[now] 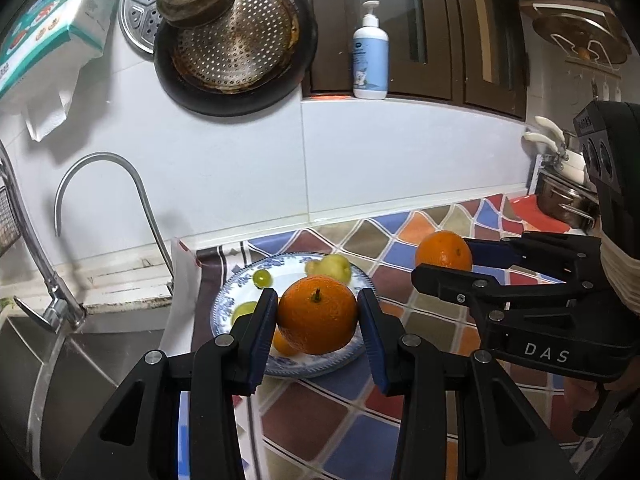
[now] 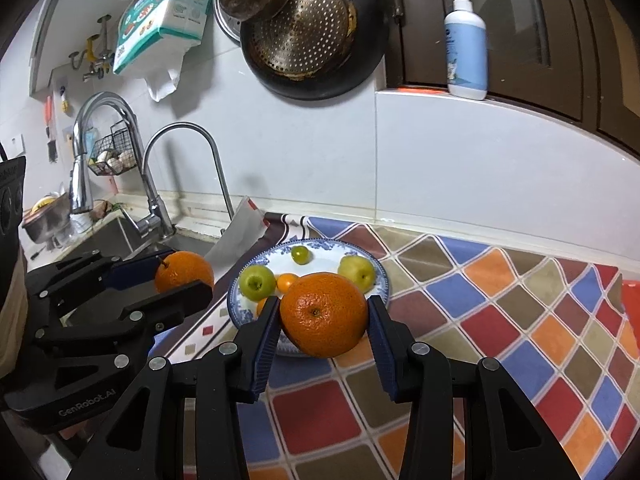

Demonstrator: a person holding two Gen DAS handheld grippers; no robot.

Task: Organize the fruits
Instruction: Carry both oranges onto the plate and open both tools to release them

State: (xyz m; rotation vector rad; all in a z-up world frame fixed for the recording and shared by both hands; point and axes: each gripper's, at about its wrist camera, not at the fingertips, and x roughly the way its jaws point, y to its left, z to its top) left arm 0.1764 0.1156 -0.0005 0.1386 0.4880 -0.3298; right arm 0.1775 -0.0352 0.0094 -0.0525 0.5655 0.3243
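Left gripper (image 1: pixel 317 314): lower centre of the left wrist view; we see its blue-padded jaws part-way closed and pressing both sides of an orange with a stem (image 1: pixel 317 314), held above the plate.
Right gripper (image 2: pixel 323 315): lower centre of the right wrist view; its jaws clamp a second orange (image 2: pixel 323 315) by the sides, navel end toward the camera.
Cross views: we find the right gripper with its orange at the right edge of the left wrist view, and the left gripper with its orange at the left of the right wrist view, over the edge of the sink.
Blue-patterned plate (image 2: pixel 378 270): middle of each view, resting on the chequered cloth (image 2: pixel 500 320); part of it is hidden behind the held oranges.
Fruit on plate: green apple (image 2: pixel 257 282) at left, yellow-green apple (image 2: pixel 357 272) at right, a small green round fruit (image 2: pixel 300 255) at the far rim, a small orange fruit (image 2: pixel 287 282) near the middle; another small orange fruit shows only in part behind the left finger.
Sink (image 2: pixel 120 236): left of the plate, with a curved tap (image 2: pixel 180 148) above it.
Wall: dark pan (image 2: pixel 312 36) hanging at upper centre, pump bottle (image 2: pixel 466 44) on the ledge at upper right.
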